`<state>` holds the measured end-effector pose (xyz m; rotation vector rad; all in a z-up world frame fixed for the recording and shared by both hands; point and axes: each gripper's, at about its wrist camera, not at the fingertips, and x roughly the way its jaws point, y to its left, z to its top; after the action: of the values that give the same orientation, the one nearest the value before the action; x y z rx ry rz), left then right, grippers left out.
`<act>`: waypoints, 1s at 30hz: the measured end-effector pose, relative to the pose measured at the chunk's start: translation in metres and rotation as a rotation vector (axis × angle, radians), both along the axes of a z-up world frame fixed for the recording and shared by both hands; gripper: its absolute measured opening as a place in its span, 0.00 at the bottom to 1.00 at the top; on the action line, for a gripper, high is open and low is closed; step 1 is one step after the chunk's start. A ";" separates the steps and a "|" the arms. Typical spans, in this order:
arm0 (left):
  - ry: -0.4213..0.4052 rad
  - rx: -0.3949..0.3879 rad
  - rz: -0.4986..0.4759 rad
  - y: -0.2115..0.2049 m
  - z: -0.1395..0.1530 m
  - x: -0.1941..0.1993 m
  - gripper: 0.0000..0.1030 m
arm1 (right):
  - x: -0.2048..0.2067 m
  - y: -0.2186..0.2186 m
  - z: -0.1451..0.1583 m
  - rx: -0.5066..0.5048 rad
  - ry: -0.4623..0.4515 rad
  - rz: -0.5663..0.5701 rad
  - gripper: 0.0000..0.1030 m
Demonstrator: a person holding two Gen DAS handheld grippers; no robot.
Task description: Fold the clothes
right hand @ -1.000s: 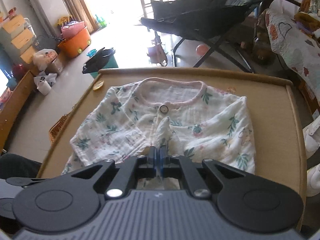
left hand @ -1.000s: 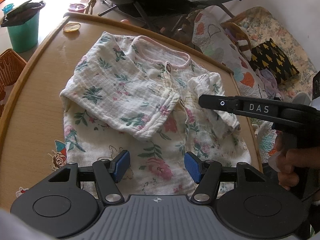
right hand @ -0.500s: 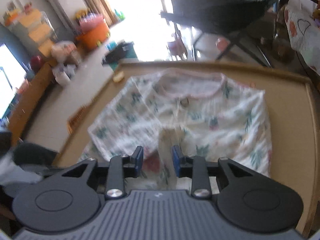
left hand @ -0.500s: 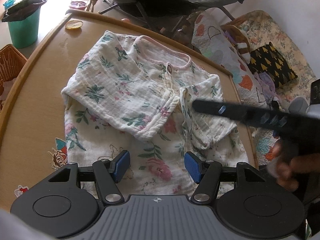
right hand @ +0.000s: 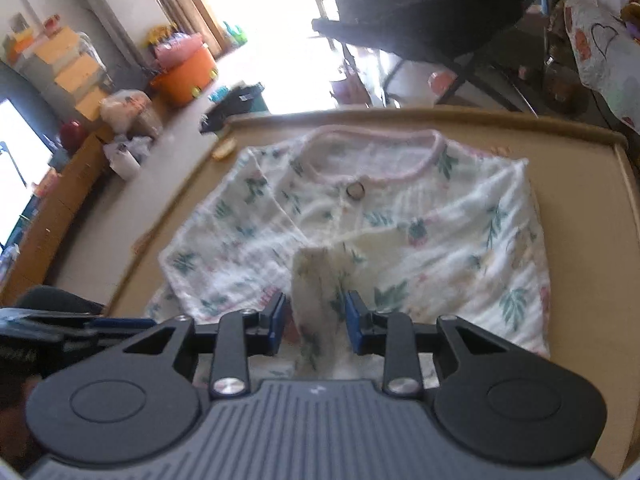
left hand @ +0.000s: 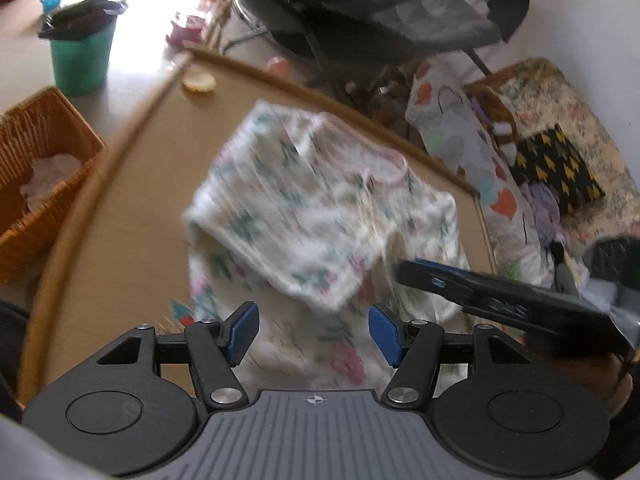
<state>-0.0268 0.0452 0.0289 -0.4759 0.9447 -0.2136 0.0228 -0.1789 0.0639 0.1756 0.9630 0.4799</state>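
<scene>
A white floral baby garment (left hand: 320, 216) with a pink collar lies on the wooden table (left hand: 120, 208), both sleeves folded in over its front. It also shows in the right wrist view (right hand: 400, 216). My left gripper (left hand: 314, 330) is open and empty above the garment's lower hem. My right gripper (right hand: 314, 322) is open, its blue pads either side of the right sleeve's cuff (right hand: 320, 280) without pinching it. The right gripper also shows in the left wrist view (left hand: 492, 300), over the garment's right edge.
A wicker basket (left hand: 36, 176) and a green bin (left hand: 78, 56) stand left of the table. A dark folding chair (left hand: 360, 28) and a quilt-covered seat (left hand: 520, 152) stand behind and right. A small yellow object (left hand: 199, 82) lies at the table's far corner.
My right gripper, shut on the right sleeve a second ago, has opened and let the cuff go onto the garment's front. Both grippers have drawn back a little.
</scene>
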 end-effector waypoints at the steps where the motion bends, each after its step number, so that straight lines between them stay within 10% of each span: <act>1: -0.018 0.009 0.018 0.005 0.005 0.000 0.61 | -0.002 -0.004 0.006 -0.004 -0.014 -0.013 0.31; 9: -0.072 0.125 0.164 0.038 0.025 0.024 0.61 | -0.025 -0.054 0.015 -0.154 -0.037 -0.220 0.27; 30: 0.028 0.186 0.210 0.022 -0.013 0.060 0.61 | -0.044 -0.064 -0.009 -0.156 -0.070 -0.232 0.21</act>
<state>0.0331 0.0671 0.0157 -0.4038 0.9253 0.0703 -0.0215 -0.2426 0.0546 0.1266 0.8942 0.1960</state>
